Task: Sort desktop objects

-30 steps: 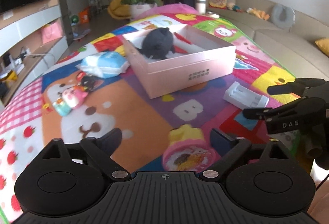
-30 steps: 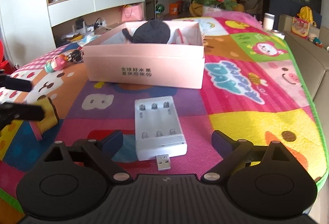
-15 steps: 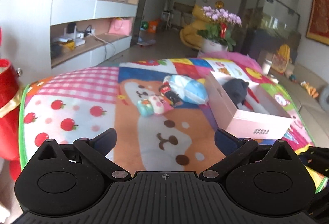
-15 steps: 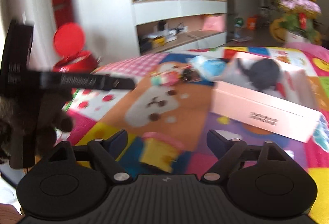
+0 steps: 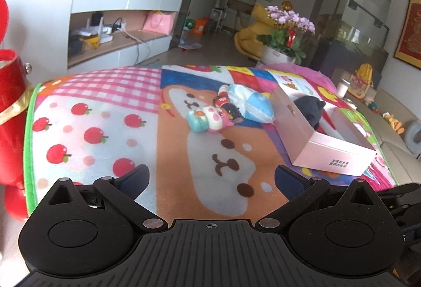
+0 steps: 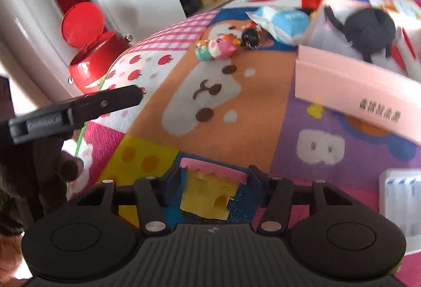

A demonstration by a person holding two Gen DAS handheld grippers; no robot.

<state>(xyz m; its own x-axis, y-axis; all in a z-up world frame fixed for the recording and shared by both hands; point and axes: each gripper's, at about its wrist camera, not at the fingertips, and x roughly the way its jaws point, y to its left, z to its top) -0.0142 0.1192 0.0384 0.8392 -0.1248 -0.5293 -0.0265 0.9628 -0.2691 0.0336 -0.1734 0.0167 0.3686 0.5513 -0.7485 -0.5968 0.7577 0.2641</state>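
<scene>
Closing around a yellow toy [image 6: 208, 194] with a pink scalloped top, the right hand-held gripper [image 6: 214, 181] has just been narrowing its jaws. A second ago they stood wide over a white charger [image 6: 402, 202]; now the toy sits between the fingers, which look to be at its sides, though a firm pinch cannot be confirmed. The toy rests on the bright patchwork mat covering the worktop [image 6: 184, 92], near its front edge. The left hand-held gripper [image 5: 210, 176] has turned away from the toy and stands wide and empty over the mat. Farther back lie small figurines [image 5: 210, 119], a blue packet [image 5: 252, 105] and a pink box [image 5: 329, 144] holding a dark plush [image 5: 310, 110]. The toy probably goes into the box next.
</scene>
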